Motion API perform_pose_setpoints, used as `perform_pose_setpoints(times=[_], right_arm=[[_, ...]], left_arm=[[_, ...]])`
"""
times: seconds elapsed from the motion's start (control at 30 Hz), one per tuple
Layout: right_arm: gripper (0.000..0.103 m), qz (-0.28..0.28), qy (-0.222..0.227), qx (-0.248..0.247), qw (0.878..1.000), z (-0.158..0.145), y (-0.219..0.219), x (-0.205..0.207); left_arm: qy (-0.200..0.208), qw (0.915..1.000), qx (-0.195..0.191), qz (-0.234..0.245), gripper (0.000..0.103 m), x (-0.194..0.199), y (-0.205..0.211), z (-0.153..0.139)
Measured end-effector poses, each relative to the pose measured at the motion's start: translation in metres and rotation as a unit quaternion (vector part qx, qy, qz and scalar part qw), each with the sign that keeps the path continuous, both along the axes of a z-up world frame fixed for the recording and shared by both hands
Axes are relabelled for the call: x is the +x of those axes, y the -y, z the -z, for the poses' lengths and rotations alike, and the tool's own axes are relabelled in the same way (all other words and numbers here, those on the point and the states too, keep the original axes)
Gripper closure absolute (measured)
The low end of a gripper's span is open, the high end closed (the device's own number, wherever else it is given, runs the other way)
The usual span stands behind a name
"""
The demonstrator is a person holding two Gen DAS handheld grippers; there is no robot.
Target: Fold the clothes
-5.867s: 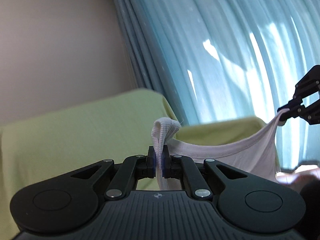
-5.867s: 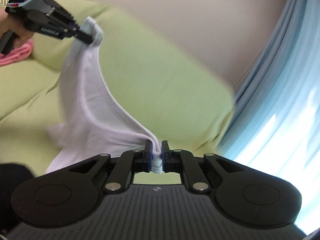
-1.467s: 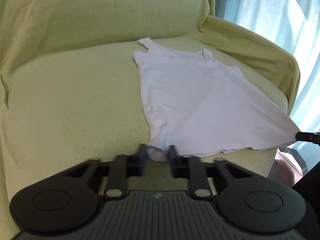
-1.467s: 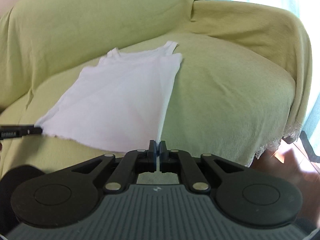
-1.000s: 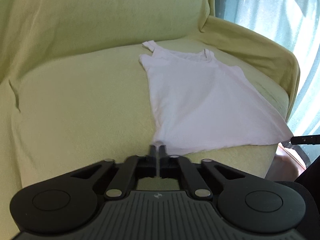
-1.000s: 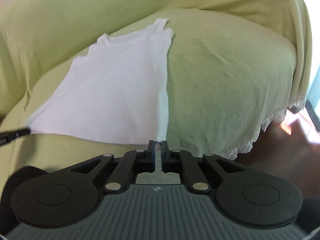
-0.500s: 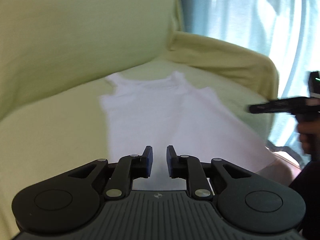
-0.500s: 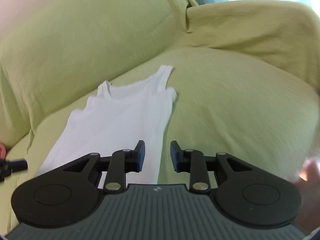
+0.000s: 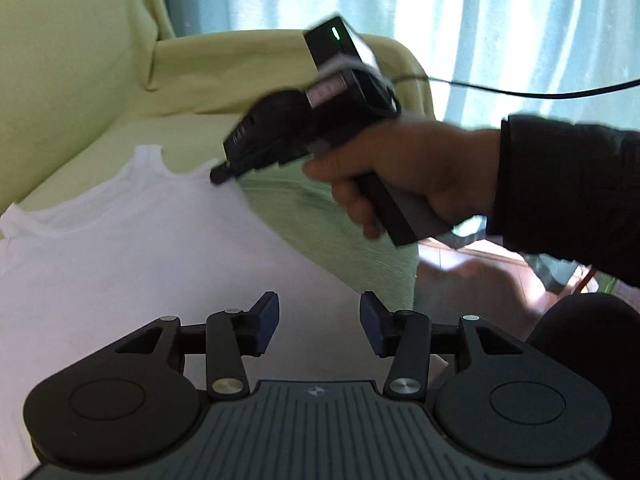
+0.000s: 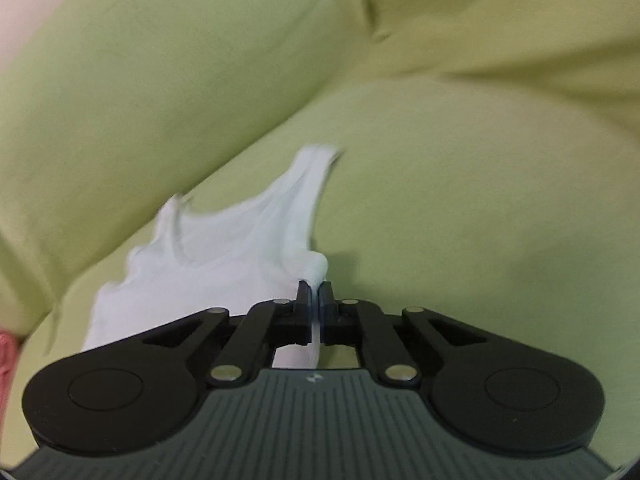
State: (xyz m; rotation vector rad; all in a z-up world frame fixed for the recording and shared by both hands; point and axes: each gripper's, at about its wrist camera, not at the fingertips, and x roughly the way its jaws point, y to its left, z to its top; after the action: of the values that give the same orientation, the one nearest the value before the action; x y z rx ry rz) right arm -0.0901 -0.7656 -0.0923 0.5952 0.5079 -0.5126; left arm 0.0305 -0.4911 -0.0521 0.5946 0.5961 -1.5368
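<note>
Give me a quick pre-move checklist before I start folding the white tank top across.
1. Right gripper shut on the white tank top at its side edge below the armhole: ok.
2. Left gripper has a hold: not ok; jaws open, empty, above the fabric.
3. Top spread flat on the green-covered sofa: ok for the body seen from the left wrist; bunched at the right gripper.
4. Far shoulder strap lying flat: cannot tell, blurred.
5. Hem position: cannot tell, out of view.
</note>
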Motion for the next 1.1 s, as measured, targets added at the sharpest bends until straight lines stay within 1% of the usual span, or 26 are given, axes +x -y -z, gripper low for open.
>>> perform_pose_setpoints(times=[0.03,0.07,0.1,0.13,0.17,0.2,0.27,0.3,0.4,0.43,0.53,0.57,0.6,0.63,0.67,0.8,0.83,0.87,0.9,0.93,1.0,1.03,1.1], right_arm=[[0.1,-0.008,-0.017,-0.05,0.999,-0.01,-0.008,0.004],[0.099,-0.028,-0.024,-0.088,0.995,-0.018,-0.016,0.009],[0.096,-0.053,-0.017,-0.103,0.993,-0.022,-0.022,0.012],[0.089,-0.069,-0.002,-0.1,0.993,-0.024,-0.024,0.012],[0.084,-0.066,0.01,-0.089,0.994,-0.024,-0.023,0.008],[0.073,-0.041,0.011,-0.075,0.996,-0.022,-0.019,0.002],[0.073,0.011,0.016,-0.043,0.999,-0.017,-0.011,-0.015],[0.073,0.023,0.024,-0.022,0.999,-0.013,-0.01,-0.023],[0.073,0.03,0.036,0.023,0.999,0.001,-0.02,-0.045],[0.071,0.03,0.04,0.038,0.998,0.007,-0.024,-0.051],[0.07,0.033,0.06,0.079,0.995,0.025,-0.033,-0.064],[0.07,0.032,0.065,0.079,0.994,0.029,-0.035,-0.065],[0.07,0.028,0.071,0.074,0.994,0.03,-0.036,-0.063],[0.07,0.022,0.075,0.074,0.994,0.03,-0.034,-0.06],[0.07,0.016,0.079,0.074,0.994,0.03,-0.03,-0.054],[0.07,-0.006,0.074,0.07,0.995,0.032,-0.007,-0.024],[0.075,-0.01,0.076,0.083,0.994,0.035,0.0,-0.018],[0.083,-0.017,0.081,0.1,0.992,0.038,0.005,-0.013],[0.097,-0.024,0.078,0.117,0.99,0.039,0.011,-0.009],[0.098,-0.02,0.066,0.114,0.991,0.037,0.013,-0.007],[0.098,0.016,0.034,0.062,0.997,0.027,0.01,-0.011],[0.099,0.03,0.024,0.043,0.998,0.024,0.008,-0.013],[0.099,0.036,0.018,0.039,0.998,0.027,0.006,-0.017]], left_arm=[[0.003,1.0,0.006,0.005,0.054,-0.003,0.002,0.003],[-0.002,0.9999,0.014,0.008,0.054,-0.004,0.004,0.006],[-0.01,0.9997,0.021,0.009,0.054,-0.005,0.006,0.009],[-0.021,0.9993,0.028,0.011,0.054,-0.004,0.007,0.012],[-0.034,0.9988,0.033,0.012,0.054,-0.003,0.007,0.015],[-0.043,0.9983,0.038,0.009,0.054,-0.002,0.007,0.018],[-0.046,0.9979,0.045,0.007,0.054,-0.003,0.006,0.02],[-0.046,0.9979,0.045,0.008,0.054,-0.005,0.005,0.02],[-0.049,0.9974,0.048,0.018,0.054,-0.008,0.01,0.022],[-0.048,0.9972,0.052,0.023,0.054,-0.009,0.015,0.024],[-0.034,0.9966,0.064,0.039,0.056,-0.019,0.026,0.031],[-0.024,0.9968,0.064,0.041,0.062,-0.023,0.026,0.031],[-0.014,0.997,0.063,0.042,0.075,-0.027,0.027,0.032],[-0.015,0.9971,0.062,0.043,0.094,-0.027,0.027,0.032],[-0.02,0.997,0.061,0.044,0.101,-0.026,0.026,0.032],[-0.039,0.9965,0.055,0.049,0.101,-0.022,0.025,0.031],[-0.044,0.9963,0.054,0.05,0.103,-0.021,0.025,0.031],[-0.049,0.9961,0.053,0.052,0.103,-0.02,0.024,0.031],[-0.053,0.9958,0.051,0.053,0.103,-0.019,0.024,0.031],[-0.058,0.9956,0.05,0.054,0.103,-0.018,0.024,0.031],[-0.068,0.995,0.047,0.057,0.103,-0.016,0.023,0.031],[-0.073,0.9946,0.046,0.058,0.103,-0.015,0.023,0.031],[-0.082,0.9938,0.043,0.061,0.102,-0.013,0.022,0.03]])
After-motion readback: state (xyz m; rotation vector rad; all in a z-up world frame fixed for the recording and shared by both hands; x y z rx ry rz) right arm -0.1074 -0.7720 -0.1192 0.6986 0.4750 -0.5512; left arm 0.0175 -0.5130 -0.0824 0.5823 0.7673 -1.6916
